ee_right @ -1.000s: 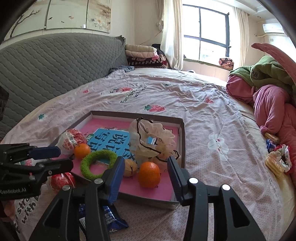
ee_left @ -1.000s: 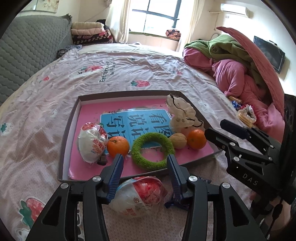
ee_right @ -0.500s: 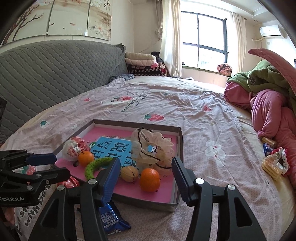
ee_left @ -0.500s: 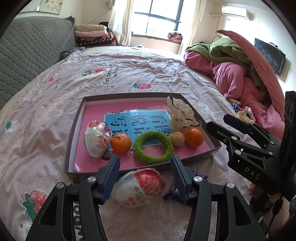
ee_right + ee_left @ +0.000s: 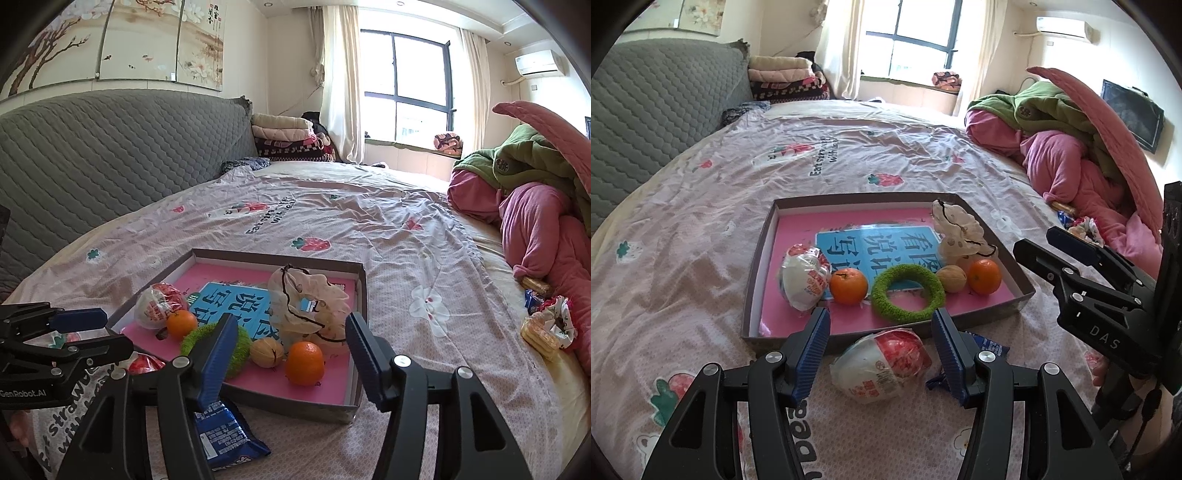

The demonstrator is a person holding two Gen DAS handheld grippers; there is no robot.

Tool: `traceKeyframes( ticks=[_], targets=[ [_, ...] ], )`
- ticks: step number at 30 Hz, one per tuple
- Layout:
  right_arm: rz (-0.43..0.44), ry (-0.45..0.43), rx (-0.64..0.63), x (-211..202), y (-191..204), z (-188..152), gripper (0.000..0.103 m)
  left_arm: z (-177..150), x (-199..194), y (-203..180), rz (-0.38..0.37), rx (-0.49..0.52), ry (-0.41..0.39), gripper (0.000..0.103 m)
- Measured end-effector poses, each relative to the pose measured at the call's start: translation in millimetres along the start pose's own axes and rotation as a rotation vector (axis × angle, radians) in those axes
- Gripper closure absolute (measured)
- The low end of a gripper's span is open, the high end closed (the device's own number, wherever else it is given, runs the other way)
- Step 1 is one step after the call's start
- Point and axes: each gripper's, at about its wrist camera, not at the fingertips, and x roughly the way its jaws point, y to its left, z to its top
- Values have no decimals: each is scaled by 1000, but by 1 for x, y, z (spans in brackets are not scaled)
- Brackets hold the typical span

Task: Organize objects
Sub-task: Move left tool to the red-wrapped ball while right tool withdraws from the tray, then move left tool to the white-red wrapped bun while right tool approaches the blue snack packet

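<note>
A shallow box tray with a pink floor lies on the bed. In it are a red-and-white wrapped egg, two oranges, a green ring, a walnut and a white lace pouch. A second wrapped egg lies on the sheet in front of the tray, between the fingers of my open left gripper. A blue snack packet lies beside it. My right gripper is open and empty, above the tray's near edge.
The bed sheet spreads around the tray. A grey quilted headboard stands at the left. Pink and green bedding is heaped at the right, with small snack packets by it.
Both grippers have pulled back and up from the tray, so it looks farther away. The egg on the sheet stays between my left fingers. Both jaws stay open.
</note>
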Motion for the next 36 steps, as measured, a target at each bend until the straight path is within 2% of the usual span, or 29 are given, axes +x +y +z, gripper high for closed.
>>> traceKeyframes(
  ticks=[21,36],
  targets=[
    [23,13,9,-4,4,-3,41,-14,-1,-2,21,15,26,44],
    [48,41,7,-8,10,-9,40,-26,-16,-6,37,15,34,44]
  ],
)
